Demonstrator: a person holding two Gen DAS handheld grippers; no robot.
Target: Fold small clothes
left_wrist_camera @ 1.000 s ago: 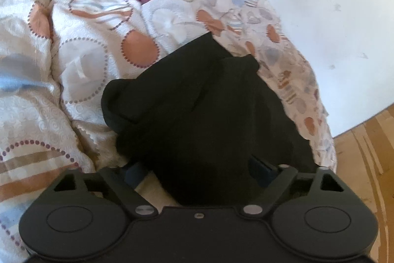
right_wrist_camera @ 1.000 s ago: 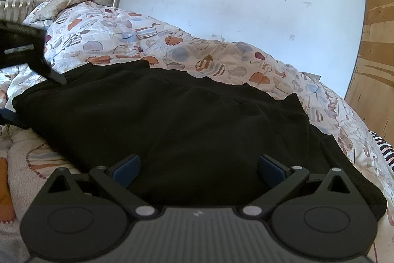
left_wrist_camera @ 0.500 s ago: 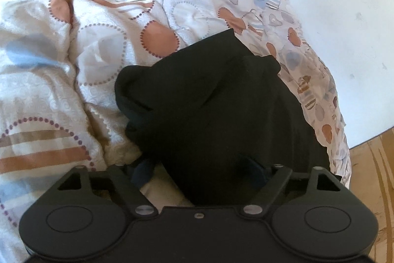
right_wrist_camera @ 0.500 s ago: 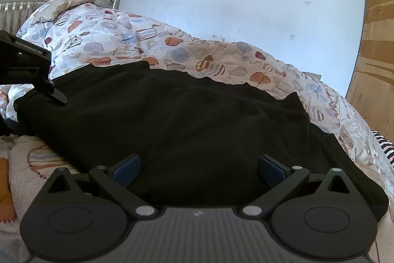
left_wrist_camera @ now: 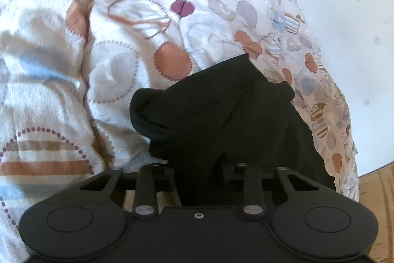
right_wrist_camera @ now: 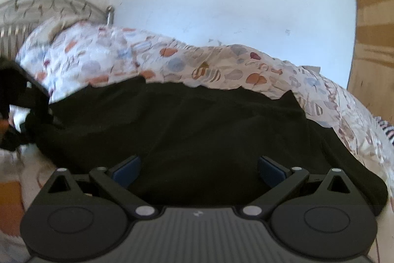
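Observation:
A black garment lies spread on a patterned quilt. In the left wrist view my left gripper is at its near bunched edge. Its jaws are closing, and a fold of the black cloth fills the narrow gap between them. In the right wrist view the same garment stretches wide across the bed. My right gripper stands open over its near edge, blue pads far apart with cloth lying between them. The left gripper shows dark and blurred at the garment's far left end.
The quilt drops off beside a white wall. A metal headboard stands at the back left. A wooden surface shows past the bed's edge. A striped cloth lies at the right rim.
My left gripper's fingers have come together on the edge of the black garment. The right gripper has rolled a little and stays open in place.

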